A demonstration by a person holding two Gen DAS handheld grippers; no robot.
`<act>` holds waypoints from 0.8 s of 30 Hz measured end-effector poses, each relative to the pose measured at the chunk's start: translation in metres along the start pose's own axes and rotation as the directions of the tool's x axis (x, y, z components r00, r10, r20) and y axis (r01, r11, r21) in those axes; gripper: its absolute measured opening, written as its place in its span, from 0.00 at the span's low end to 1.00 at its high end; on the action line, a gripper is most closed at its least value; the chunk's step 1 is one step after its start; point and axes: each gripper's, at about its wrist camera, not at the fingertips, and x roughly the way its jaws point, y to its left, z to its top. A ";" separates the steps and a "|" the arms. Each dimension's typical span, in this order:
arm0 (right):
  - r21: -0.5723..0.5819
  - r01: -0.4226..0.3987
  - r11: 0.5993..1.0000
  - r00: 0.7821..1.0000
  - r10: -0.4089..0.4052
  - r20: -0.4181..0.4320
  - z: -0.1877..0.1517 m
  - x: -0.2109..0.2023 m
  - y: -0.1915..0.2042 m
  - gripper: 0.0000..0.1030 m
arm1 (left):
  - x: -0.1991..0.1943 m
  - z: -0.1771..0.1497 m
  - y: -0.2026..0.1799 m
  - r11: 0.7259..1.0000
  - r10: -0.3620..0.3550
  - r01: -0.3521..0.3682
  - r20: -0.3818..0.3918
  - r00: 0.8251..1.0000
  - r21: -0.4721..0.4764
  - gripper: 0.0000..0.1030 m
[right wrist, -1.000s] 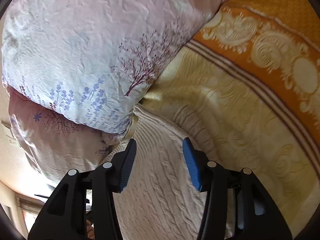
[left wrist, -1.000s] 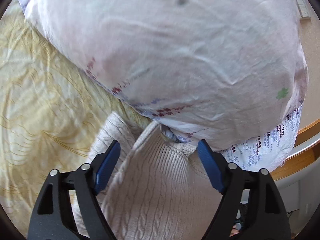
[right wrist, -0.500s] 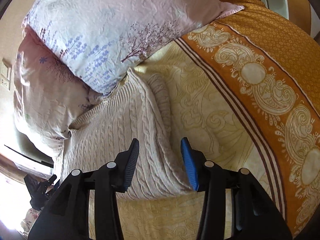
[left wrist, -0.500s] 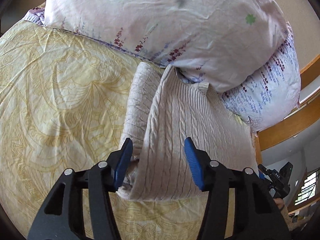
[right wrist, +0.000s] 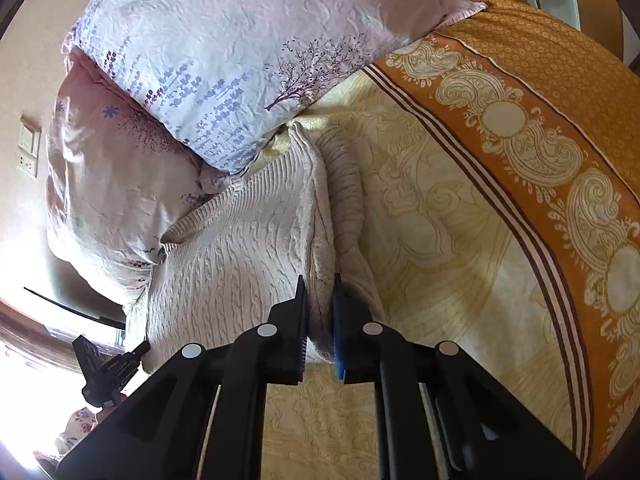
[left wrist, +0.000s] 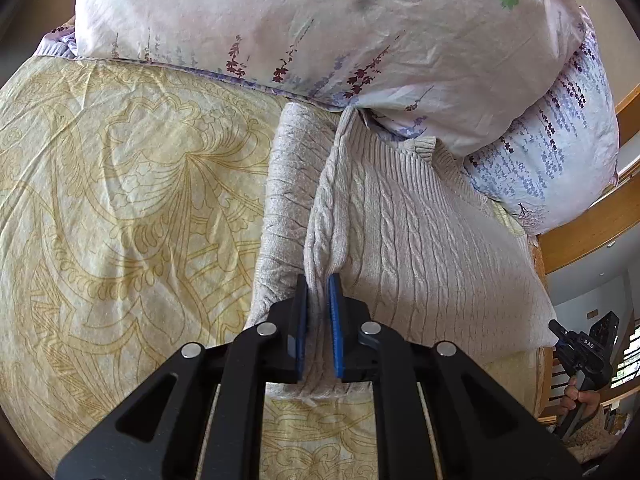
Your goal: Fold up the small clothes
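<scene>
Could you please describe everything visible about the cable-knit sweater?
The sweater is cream, cable-knit, with a ribbed neckline tucked against the floral pillows. It lies flat on the yellow patterned bedspread, one sleeve folded alongside its body. Both the left gripper and right gripper pinch its near edge.

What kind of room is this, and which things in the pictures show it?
Most likely a bedroom. A cream knit sweater lies on a bed with a yellow patterned bedspread, two floral pillows are stacked at its head, and a wooden bed frame shows beside them.
</scene>
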 end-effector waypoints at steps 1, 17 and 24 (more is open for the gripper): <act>0.006 0.006 1.000 1.000 -0.006 -0.004 -0.003 -0.001 -0.001 0.10 | 0.000 0.001 0.000 1.000 0.002 -0.002 -0.002 1.000 0.004 0.10; -0.046 0.168 0.985 0.981 -0.172 -0.089 0.000 0.013 -0.005 0.10 | 0.008 0.009 -0.007 0.996 0.062 -0.063 0.007 0.998 0.069 0.14; -0.043 0.164 0.985 0.978 -0.157 0.136 0.013 -0.015 0.014 0.28 | -0.023 0.018 0.004 0.995 0.099 -0.098 0.115 0.989 -0.009 0.64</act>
